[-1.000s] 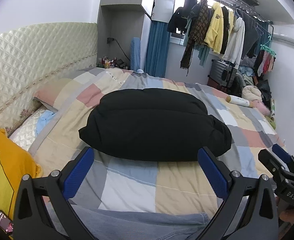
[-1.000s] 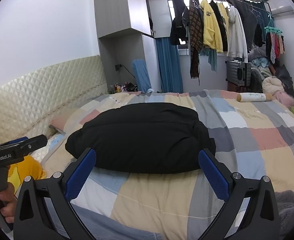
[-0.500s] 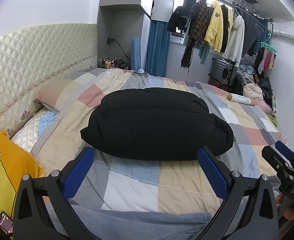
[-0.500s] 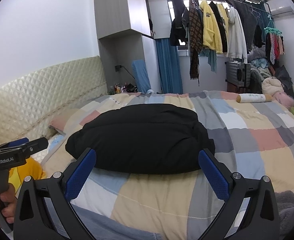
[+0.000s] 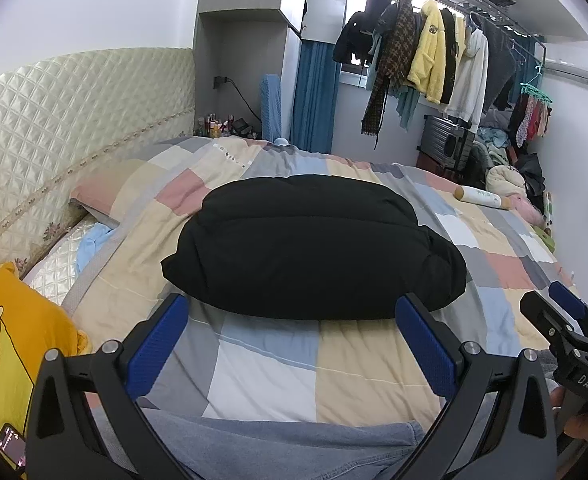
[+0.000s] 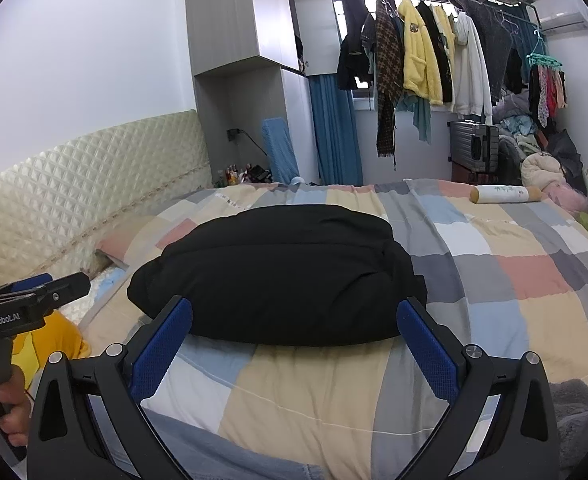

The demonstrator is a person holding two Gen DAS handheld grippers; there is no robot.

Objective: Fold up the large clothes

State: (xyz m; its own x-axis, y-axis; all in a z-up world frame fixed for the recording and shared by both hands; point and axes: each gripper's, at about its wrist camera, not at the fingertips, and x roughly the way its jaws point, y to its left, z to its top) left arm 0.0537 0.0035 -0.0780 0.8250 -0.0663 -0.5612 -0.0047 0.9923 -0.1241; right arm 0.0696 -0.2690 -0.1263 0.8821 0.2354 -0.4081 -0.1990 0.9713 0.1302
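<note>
1. Black puffy padded garment (image 5: 309, 244), folded into a thick rounded bundle, lies in the middle of the bed on a patchwork quilt of beige, grey, blue and pink squares (image 5: 353, 364); from where I stand it looks like a winter jacket, though no zip or sleeve shows clearly.
2. Left gripper (image 5: 290, 340), black with blue textured pads, hovers just short of the bundle's near edge with its jaws spread wide and nothing between them; the right gripper (image 6: 294, 344) is held the same way, released and empty, a little to the side.
3. Neither tool touches the cloth.
4. Handling, as I judge it: soft, bulky and springy, light for its size; the smooth shell fabric may slide in the pads; trapped air would likely make any fold puff back up.
5. Best hold, in my view: pinch the near corners or a seam edge, one gripper at each end, not the fat middle, which looks too thick to close on.
6. Yellow cushion (image 5: 10, 344) lies at the left by the quilted cream headboard (image 5: 74, 120); coats hang on a rail (image 6: 433, 56) beyond the bed.
</note>
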